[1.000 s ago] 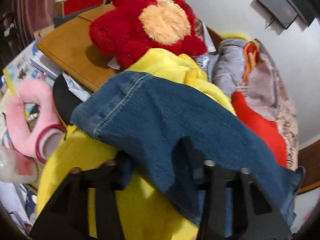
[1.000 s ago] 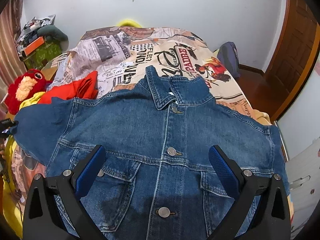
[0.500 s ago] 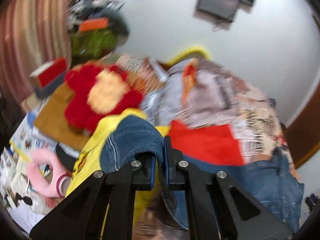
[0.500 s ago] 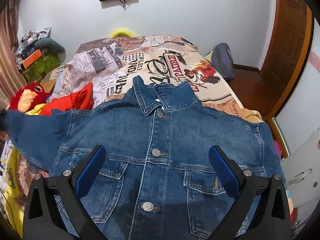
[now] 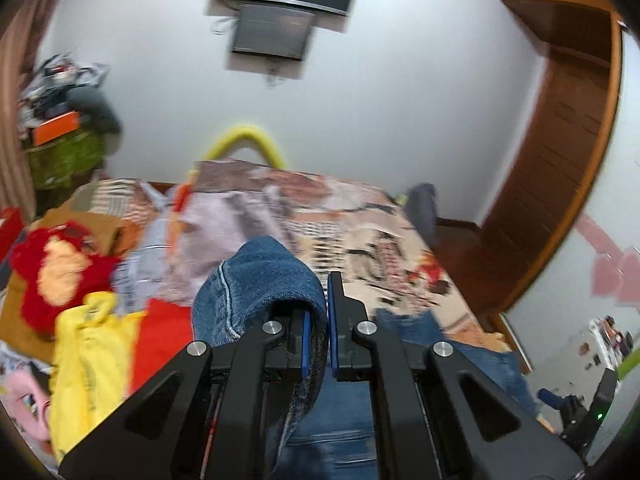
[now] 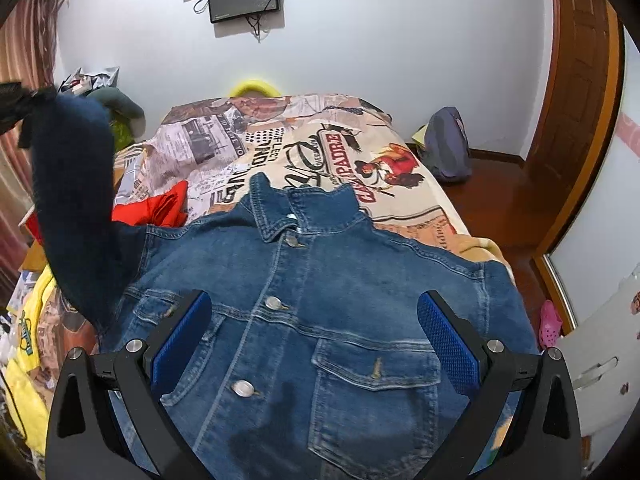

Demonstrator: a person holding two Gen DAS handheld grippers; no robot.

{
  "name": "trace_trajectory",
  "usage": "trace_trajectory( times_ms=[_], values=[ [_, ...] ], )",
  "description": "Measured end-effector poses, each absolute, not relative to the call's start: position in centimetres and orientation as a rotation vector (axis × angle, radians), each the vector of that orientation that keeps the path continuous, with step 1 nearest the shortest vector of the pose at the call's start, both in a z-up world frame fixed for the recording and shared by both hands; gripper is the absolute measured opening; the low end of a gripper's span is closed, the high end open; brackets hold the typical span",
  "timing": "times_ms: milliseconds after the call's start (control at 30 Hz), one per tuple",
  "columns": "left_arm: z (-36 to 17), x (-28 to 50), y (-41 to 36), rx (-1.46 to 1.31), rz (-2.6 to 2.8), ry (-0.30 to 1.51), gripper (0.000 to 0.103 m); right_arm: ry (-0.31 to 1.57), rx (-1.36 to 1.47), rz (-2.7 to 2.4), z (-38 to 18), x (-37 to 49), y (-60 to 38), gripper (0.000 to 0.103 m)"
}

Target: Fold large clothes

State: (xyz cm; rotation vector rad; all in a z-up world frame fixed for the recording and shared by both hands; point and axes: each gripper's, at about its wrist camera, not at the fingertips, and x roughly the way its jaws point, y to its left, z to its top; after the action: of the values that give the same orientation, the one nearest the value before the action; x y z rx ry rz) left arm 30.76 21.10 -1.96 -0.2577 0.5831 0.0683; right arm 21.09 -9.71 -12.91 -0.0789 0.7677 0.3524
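A blue denim jacket lies front up, buttoned, on the bed, collar toward the far wall. My left gripper is shut on the jacket's left sleeve. In the right wrist view that sleeve hangs lifted high at the left, held by the left gripper at the frame edge. My right gripper is open and empty, hovering above the jacket's chest, between its pockets.
The bed has a newspaper-print cover. A red garment lies left of the jacket. A yellow cloth and a red plush toy lie at the bed's left side. A wooden door stands at the right.
My left gripper closed on the sleeve and raised it, swinging up and to the right over the bed. My right gripper stayed open and drew back a little above the jacket.
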Motion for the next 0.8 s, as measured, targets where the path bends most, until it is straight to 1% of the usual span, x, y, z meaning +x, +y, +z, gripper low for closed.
trace_trajectory(
  times_ms=[100, 333, 533, 700, 767, 800],
  values=[
    [-2.9, 32.9, 16.5, -0.232, 0.001, 0.617, 0.006, 0.765, -0.068, 0.345, -12.8, 20.9, -11.3, 0.102],
    [-8.9, 36.3, 7.2, -0.178, -0.151, 0.775, 0.006, 0.797, -0.06, 0.302, -13.6, 21.0, -14.4, 0.102],
    [-15.2, 37.0, 0.1, -0.059, -0.261, 0.935, 0.006, 0.847, -0.037, 0.261, -15.2, 20.7, -16.3, 0.102],
    [-19.5, 36.0, -3.3, -0.01, -0.323, 1.037, 0.006, 0.878, -0.058, 0.236, -16.1, 20.2, -17.1, 0.102],
    [-20.7, 35.9, -3.5, -0.042, -0.348, 1.108, 0.011, 0.888, -0.07, 0.23, -16.3, 20.0, -17.2, 0.102],
    [-21.1, 35.7, -3.6, -0.061, -0.368, 1.146, 0.015, 0.89, -0.074, 0.228, -16.3, 19.9, -17.2, 0.102]
  ],
)
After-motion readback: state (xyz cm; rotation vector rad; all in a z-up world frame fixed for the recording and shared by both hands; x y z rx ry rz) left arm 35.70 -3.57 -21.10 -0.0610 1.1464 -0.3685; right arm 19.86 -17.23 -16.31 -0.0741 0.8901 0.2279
